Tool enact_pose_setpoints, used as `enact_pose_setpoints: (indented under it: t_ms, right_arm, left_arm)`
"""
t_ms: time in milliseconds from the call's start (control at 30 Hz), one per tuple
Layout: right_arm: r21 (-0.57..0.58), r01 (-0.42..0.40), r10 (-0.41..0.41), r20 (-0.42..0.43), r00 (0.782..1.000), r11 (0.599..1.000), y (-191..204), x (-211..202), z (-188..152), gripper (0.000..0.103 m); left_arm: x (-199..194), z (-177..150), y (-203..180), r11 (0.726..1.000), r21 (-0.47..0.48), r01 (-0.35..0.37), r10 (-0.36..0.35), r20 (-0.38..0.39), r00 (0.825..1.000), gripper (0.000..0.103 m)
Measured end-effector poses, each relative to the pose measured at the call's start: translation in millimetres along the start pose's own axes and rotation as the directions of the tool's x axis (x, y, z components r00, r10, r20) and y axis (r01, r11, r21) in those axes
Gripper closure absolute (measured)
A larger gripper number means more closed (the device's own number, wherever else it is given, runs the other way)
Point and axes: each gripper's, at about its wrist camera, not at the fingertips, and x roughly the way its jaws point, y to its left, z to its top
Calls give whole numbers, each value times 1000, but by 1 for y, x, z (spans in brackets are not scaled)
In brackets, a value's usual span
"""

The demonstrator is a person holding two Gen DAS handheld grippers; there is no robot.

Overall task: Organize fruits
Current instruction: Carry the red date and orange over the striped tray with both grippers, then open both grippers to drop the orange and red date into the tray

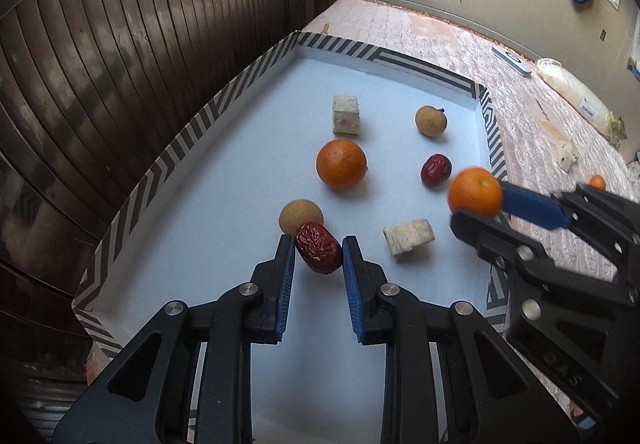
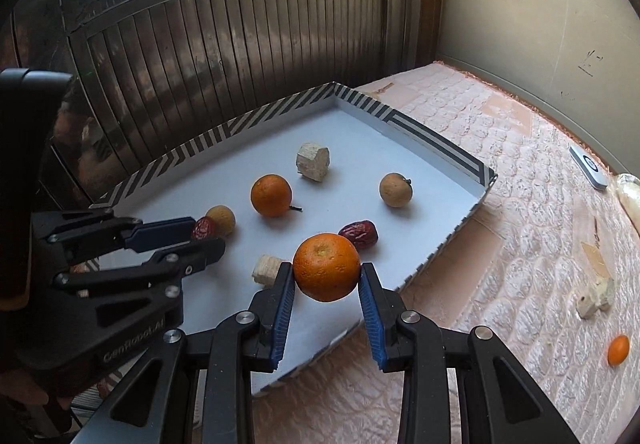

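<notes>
My left gripper (image 1: pixel 319 250) is shut on a wrinkled red date (image 1: pixel 318 247) just above the white tray floor, next to a tan longan (image 1: pixel 300 215). It also shows in the right wrist view (image 2: pixel 208 234). My right gripper (image 2: pixel 327 272) is shut on an orange (image 2: pixel 327 267) held above the tray's right edge; in the left wrist view the orange (image 1: pixel 475 192) is blurred. On the tray (image 1: pixel 224 148) lie another orange (image 1: pixel 341 164), a second date (image 1: pixel 436 170), a second longan (image 1: pixel 431 120) and two pale sugarcane chunks (image 1: pixel 346 115) (image 1: pixel 409 236).
The tray has a striped black-and-white rim (image 2: pixel 436 140) and sits on a pink quilted mattress (image 2: pixel 520 224). A small orange fruit (image 2: pixel 618 350), pale chunks (image 2: pixel 596 296) and a remote (image 2: pixel 588 166) lie on the mattress at right. A dark slatted door (image 2: pixel 224 52) stands behind.
</notes>
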Motion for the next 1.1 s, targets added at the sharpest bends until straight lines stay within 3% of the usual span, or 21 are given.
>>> enact_pose_setpoints:
  t_ms: [467,800,1000,1033,1100]
  right_arm:
    - [4,-65,65,-42,997,998,1,39,23,71]
    - [42,-126,127,-30,991,991,-3,52,29,70]
    - [42,-120,120,-17,993,992,-5,44,27,70]
    - [46,-116,117,-13,993,992,-6,41,26,70]
    - [48,-117,117,3,993,992,-7,35,24,70]
  left_arm:
    - [12,-2,-6,1000,23,-15,16,-31,999,79]
    - [17,1,-8,1000,5,-29,29,-39,999,79]
    - [17,1,-9,999,1,-38,38,-45,998,78]
    - [17,2,-9,999,1,-41,41,-47,998,78]
    - [17,2,-10,999,0,-45,45,-47,998,66]
